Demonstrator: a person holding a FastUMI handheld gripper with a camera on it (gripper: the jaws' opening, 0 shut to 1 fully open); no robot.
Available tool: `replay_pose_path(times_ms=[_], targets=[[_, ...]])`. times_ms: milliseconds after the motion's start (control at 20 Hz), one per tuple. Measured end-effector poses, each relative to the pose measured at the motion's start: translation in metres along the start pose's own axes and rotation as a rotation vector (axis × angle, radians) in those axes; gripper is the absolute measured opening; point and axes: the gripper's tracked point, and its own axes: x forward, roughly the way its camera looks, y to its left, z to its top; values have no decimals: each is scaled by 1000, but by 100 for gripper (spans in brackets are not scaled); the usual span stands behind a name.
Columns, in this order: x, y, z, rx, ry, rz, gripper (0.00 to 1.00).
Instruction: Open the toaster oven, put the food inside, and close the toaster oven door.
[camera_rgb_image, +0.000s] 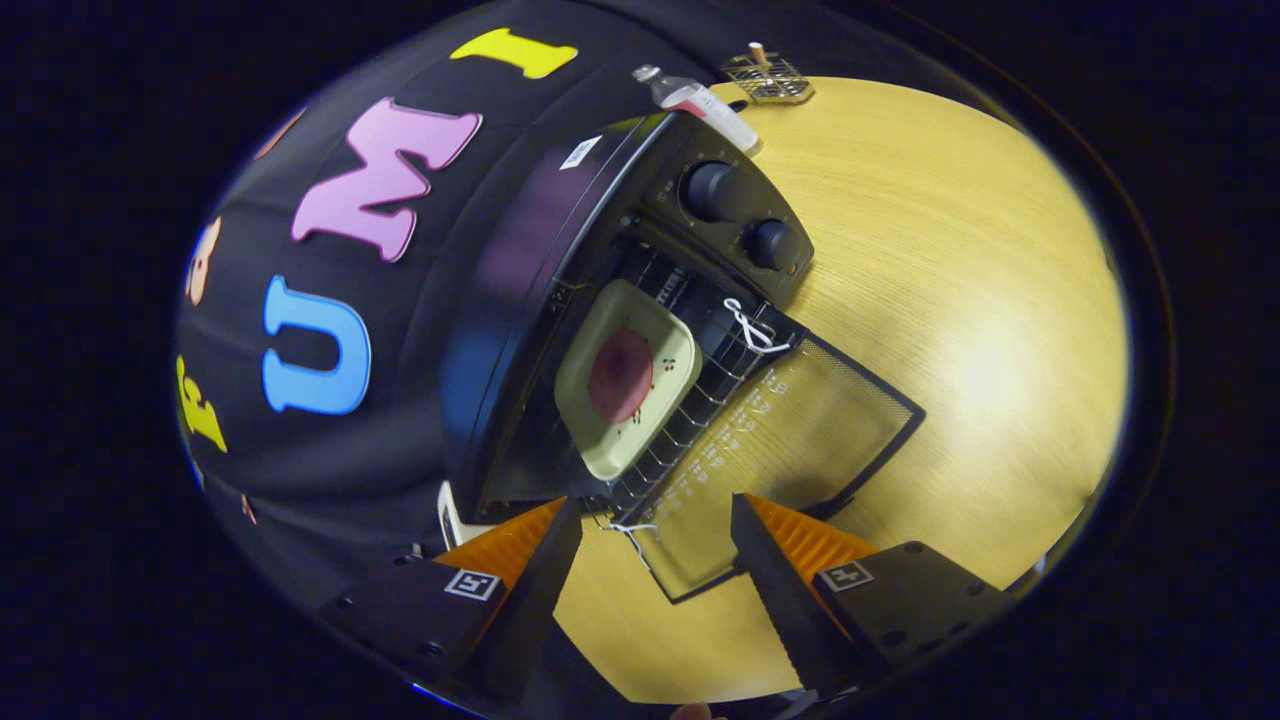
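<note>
The toaster oven (560, 300) stands at centre frame with its glass door (790, 450) dropped flat onto the wooden desk (980, 330), its far side lost in shadow. One plate (625, 375) carrying a single reddish round of food (620, 375) rests on the wire rack inside. The claw (655, 560) hangs open and empty just before the door's edge, bare desk to the right; two knobs (740, 215), one bottle (700, 105).

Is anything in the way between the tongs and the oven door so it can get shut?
Nothing visible. The open tongs sit right at the dropped-open door, its edge between the fingers. The plate already rests on the rack inside.
</note>
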Motion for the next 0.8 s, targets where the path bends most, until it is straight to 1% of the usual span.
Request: replay_pose_path(times_ms=[100,250,350,600,700,800], targets=[[-8,-13,-10,-150,21,-40,99],[-14,-33,-24,-416,37,-103,99],[-14,-39,-41,-533,56,-131,99],[-1,-70,-66,-724,111,-201,99],[7,-80,-73,-761,127,-223,100],[16,-87,-77,-771,140,-241,100]])
